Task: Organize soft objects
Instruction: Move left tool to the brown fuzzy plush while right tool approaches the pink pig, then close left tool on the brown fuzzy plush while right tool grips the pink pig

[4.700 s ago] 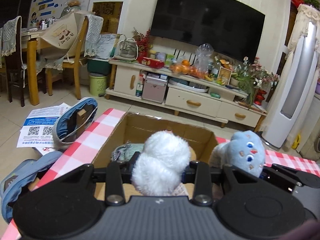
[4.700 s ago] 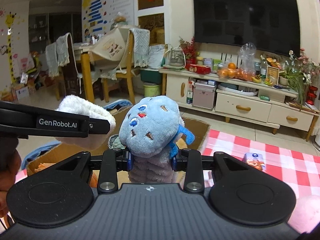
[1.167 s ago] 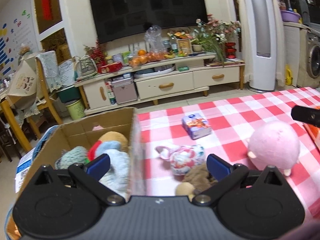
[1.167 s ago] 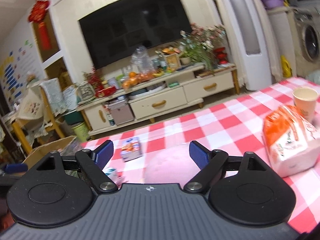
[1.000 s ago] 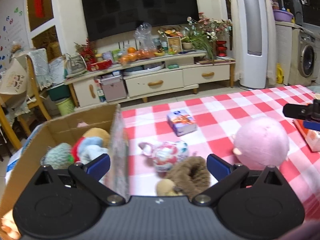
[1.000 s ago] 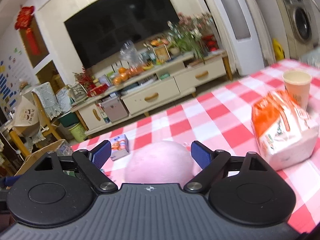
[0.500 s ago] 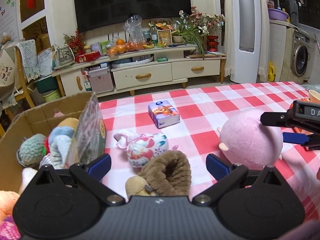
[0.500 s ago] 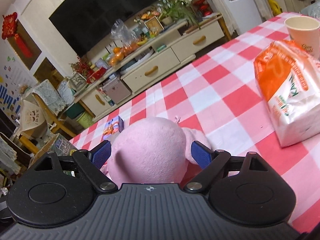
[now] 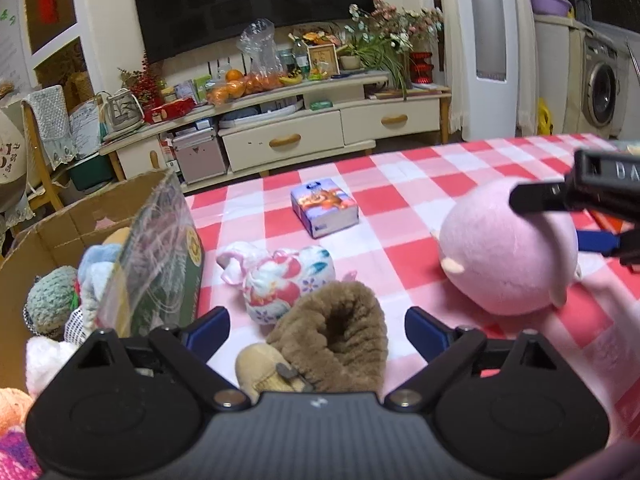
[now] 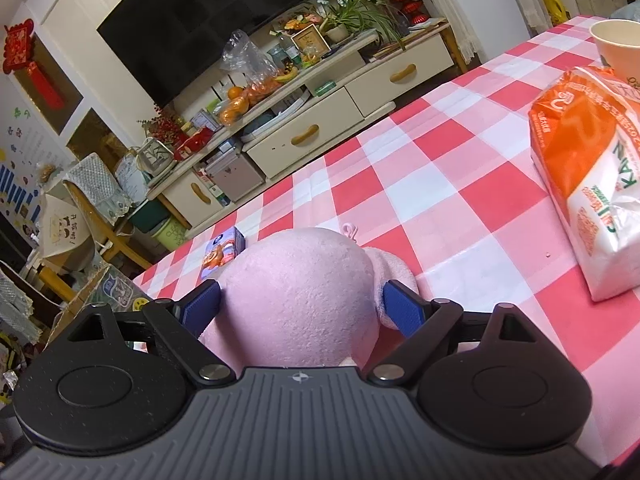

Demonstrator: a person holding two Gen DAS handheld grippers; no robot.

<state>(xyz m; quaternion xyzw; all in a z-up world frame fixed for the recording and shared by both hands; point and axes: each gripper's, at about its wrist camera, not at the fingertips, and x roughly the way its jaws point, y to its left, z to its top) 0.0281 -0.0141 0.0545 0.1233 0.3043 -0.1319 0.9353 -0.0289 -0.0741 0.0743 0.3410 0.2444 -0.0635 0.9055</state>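
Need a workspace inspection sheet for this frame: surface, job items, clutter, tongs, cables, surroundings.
Surface: red-and-white checked tablecloth, cardboard box at its left edge.
Job's things: pink plush, brown fuzzy slipper and floral pouch on the cloth; several soft toys already in the box.
Clutter: small tissue pack, orange-and-white wipes pack, paper cup.
Tongs: left tongs open and just closing, slipper between the pads, not pressed; right tongs astride the pink plush, contact unclear.
Cables: nothing seen.
Surroundings: TV above a cluttered cabinet, washing machine at right.
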